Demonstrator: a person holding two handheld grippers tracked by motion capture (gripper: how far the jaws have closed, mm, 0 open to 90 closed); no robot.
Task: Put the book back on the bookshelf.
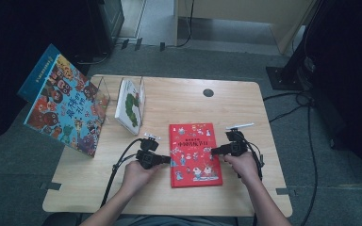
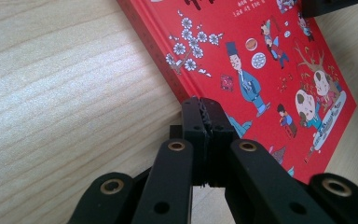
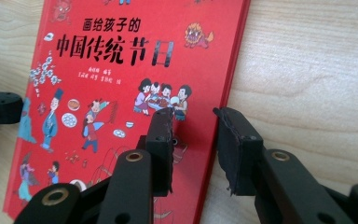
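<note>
High view: the red picture book lies flat on the wooden table, just below the middle of the frame, with a gripper at each long edge. Its long axis runs up and down the picture, tilted slightly, and the title reads upright from the person's side.

The left gripper has its jaws pressed together at the book's left edge, with no cover visible between them in the left gripper view. If this hand lifts, it could come away empty or merely nudge the book sideways.

The right gripper has its jaws partly open, straddling the book's right edge in the right gripper view. One jaw sits over the cover and the other over bare table; neither presses on anything. If they close without the lower jaw getting under the edge, they would probably skid across the glossy cover and swing the book askew.
</note>
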